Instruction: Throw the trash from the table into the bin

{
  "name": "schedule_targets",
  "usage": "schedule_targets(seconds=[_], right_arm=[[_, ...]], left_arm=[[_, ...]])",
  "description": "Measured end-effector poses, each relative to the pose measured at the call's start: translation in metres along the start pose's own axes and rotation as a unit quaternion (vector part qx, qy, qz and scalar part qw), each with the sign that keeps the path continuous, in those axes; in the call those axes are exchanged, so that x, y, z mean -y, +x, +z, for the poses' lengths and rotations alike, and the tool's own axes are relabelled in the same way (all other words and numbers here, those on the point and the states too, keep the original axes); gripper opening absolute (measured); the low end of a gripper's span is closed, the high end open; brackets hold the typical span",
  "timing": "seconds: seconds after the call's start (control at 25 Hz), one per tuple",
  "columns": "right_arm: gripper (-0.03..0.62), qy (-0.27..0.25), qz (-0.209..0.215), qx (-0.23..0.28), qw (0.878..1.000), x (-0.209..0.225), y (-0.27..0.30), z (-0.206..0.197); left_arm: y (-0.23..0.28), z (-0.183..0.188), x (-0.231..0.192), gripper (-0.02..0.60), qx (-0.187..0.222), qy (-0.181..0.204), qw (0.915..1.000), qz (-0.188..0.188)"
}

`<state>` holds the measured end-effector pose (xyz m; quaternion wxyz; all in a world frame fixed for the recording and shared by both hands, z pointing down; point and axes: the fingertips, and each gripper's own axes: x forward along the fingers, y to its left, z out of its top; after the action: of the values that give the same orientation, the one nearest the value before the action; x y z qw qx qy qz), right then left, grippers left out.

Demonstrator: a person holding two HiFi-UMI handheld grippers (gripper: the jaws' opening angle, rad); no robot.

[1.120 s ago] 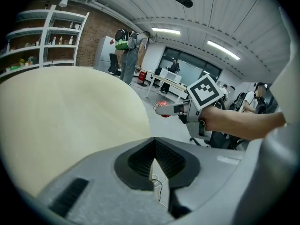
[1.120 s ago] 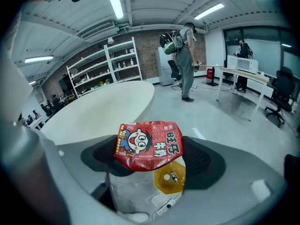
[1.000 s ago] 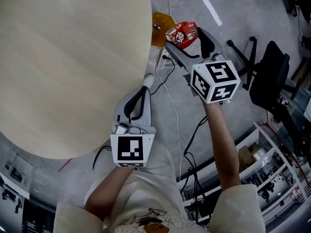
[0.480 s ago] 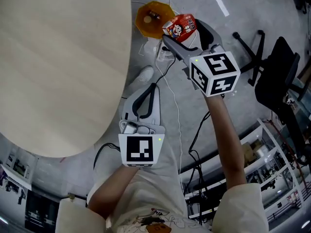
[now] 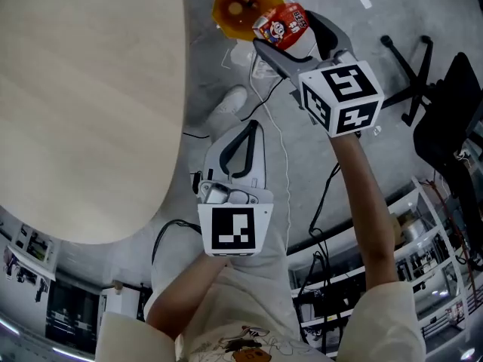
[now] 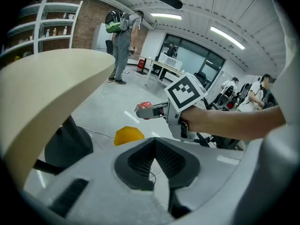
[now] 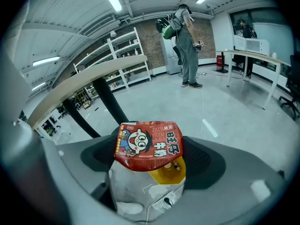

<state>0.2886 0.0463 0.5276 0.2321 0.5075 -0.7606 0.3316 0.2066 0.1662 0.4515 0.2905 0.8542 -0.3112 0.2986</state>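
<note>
A grey concrete floor [image 5: 226,74] runs under a pale round tabletop [image 5: 83,104], with shelves and a brick wall behind. There is one yellow bin [image 5: 235,6], one red snack packet [image 5: 281,24] and two claws. The right claw [image 7: 150,159] is clenched on the packet, held off the tabletop and over the bin. The left claw [image 6: 154,146] is clenched on nothing, apart from the packet.
</note>
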Motion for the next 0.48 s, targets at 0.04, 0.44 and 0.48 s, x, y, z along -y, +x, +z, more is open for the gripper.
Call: schedule_targets(seconds=[0.04,0.44,0.48], right_arm=[[0.440,0.001,0.000,-0.001,1.000,0.002,0.004,-0.005],[0.440,-0.007,-0.017,-0.014,1.000,0.029,0.049,-0.046],[0.440,-0.008,-0.018,-0.015,1.000,0.032,0.054,-0.049]], left_arm=[[0.004,-0.004,-0.001,0.006,-0.003,-0.002,1.0000,0.002],[0.031,-0.026,-0.021,0.006,-0.010,0.009,0.9998,0.015],[0.033,-0.028,-0.023,0.006,-0.010,0.009,0.9998,0.016]])
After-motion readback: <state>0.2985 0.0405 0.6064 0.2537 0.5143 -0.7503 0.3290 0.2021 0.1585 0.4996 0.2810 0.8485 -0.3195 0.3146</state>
